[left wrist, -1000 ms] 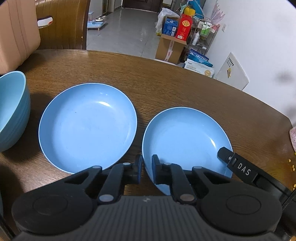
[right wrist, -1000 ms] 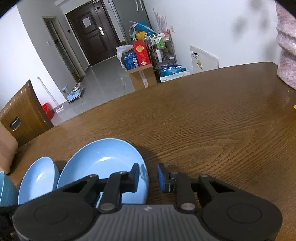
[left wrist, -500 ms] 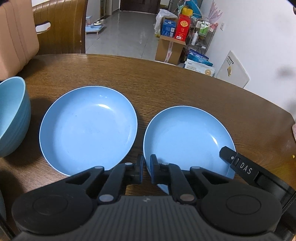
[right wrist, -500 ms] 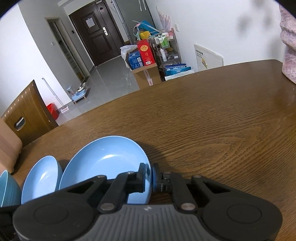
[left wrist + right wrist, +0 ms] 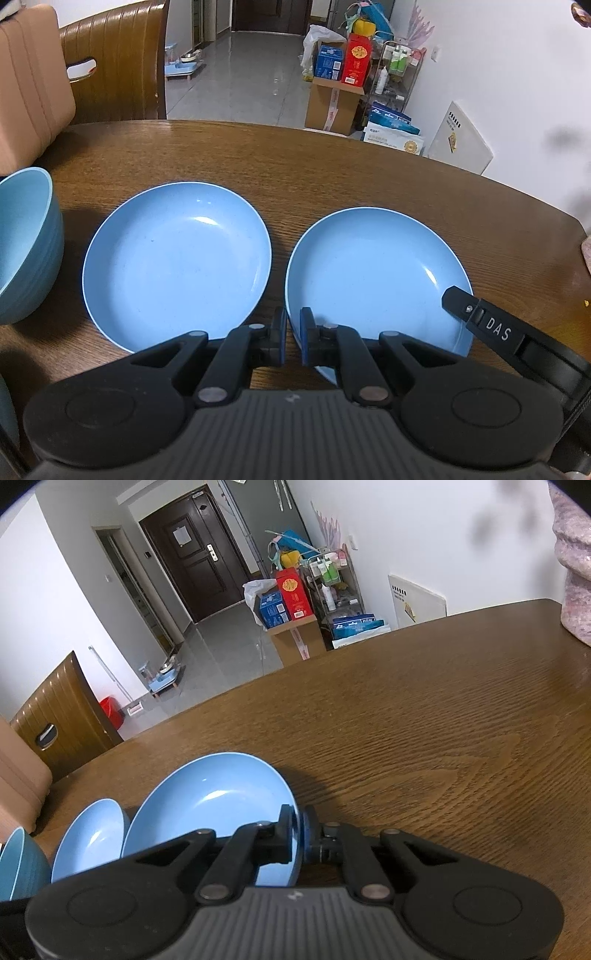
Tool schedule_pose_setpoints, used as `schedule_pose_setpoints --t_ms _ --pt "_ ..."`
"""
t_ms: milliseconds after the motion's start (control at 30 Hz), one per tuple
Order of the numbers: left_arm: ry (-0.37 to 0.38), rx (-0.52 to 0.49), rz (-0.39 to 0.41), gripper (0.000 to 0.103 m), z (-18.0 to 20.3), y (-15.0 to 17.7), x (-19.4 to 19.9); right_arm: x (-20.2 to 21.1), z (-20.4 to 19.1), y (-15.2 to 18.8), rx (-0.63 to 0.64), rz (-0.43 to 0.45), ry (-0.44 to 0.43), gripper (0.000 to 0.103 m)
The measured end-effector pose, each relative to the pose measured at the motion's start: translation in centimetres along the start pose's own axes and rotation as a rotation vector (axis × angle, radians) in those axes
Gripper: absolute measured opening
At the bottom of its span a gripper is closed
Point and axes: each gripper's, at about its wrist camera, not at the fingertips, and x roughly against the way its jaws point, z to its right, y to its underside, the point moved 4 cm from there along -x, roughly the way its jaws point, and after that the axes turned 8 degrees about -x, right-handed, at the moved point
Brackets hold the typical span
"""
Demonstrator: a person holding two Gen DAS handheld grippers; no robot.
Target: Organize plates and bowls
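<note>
Grippers first. Left gripper (image 5: 292,334), black with blue pads, has its jaws drawn in on the near-left rim of the right-hand light-blue round shallow plate (image 5: 376,280); the rim passes between the pads, though actual pad contact cannot be confirmed from its own view. Right gripper (image 5: 297,830) is clamped on the near-right rim of that same plate (image 5: 210,808), one pad inside the rim and one outside; its jaws have just finished closing onto it. In the left wrist view its black finger marked "DAS" (image 5: 491,328) overlaps the plate's right edge.

Second light-blue round shallow plate (image 5: 173,262) lies just beside the first on the left, rims close but apart. Both plates are empty. Teal ribbed deep bowl (image 5: 26,243) stands at the far left edge; its visible interior is bare.

All rest on the dark brown wood-grain table (image 5: 332,173), with nothing between the plates.

Only the right wrist view shows the pink mottled object (image 5: 572,565) at the table's far right and the dark door (image 5: 195,561). Brown padded chair back (image 5: 118,66) stands beyond the far left edge, cardboard box with red and blue cartons (image 5: 334,96) on the floor behind.
</note>
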Motion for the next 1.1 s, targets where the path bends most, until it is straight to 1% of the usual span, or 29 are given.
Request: schedule_pose_setpoints --t_ms 133,367,533,733,1100 --pt "0.004 -0.009 0.013 0.008 0.1 0.1 0.8 0.7 -0.3 0.0 -0.001 0.014 -0.008 0.005" --pt "0.014 -0.021 0.037 0.008 0.1 0.2 2.3 2.9 -0.6 0.1 0.017 0.069 -0.025 0.005" --pt "0.013 -0.028 0.051 0.008 -0.1 0.4 3.5 4.2 -0.8 0.4 0.017 0.086 -0.038 0.005" --pt "0.005 -0.042 0.073 0.008 -0.3 1.4 5.3 5.6 -1.0 1.2 0.016 0.099 -0.054 0.005" --pt "0.007 -0.041 0.084 0.008 -1.1 3.2 7.7 8.0 -1.2 3.2 0.022 0.117 -0.069 0.005"
